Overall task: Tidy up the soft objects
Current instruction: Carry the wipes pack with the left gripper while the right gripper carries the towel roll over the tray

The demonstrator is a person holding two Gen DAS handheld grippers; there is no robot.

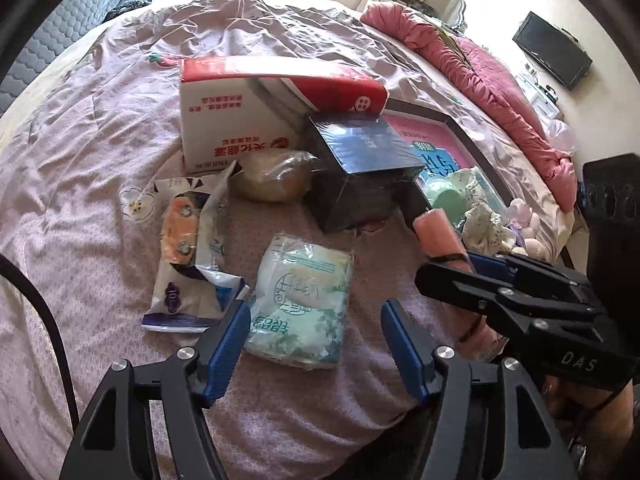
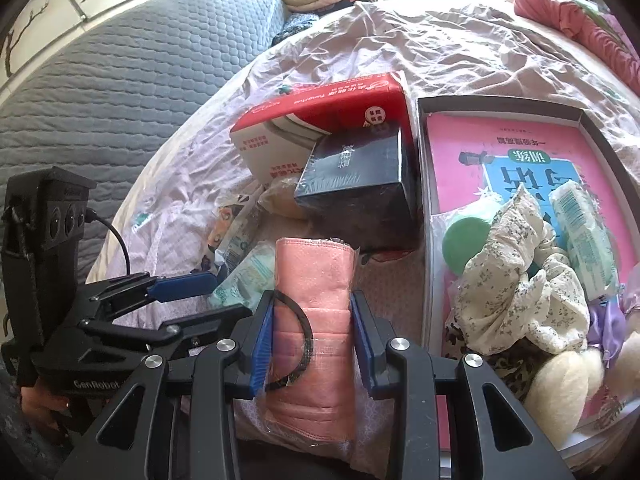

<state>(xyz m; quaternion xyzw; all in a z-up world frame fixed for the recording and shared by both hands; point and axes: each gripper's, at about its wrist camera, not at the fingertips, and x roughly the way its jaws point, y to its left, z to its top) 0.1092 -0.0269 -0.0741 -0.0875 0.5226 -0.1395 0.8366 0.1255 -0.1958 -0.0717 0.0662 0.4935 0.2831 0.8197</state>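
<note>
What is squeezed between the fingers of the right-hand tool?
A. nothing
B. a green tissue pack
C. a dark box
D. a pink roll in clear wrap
D: the right gripper has its blue pads pressed on both sides of the pink roll; the tissue pack lies loose on the bed.

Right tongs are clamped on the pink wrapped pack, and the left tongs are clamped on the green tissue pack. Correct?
Not quite. The right tongs do grip the pink wrapped pack, but the left tongs stand open above the green tissue pack, not clamped on it. The left wrist view shows this.
</note>
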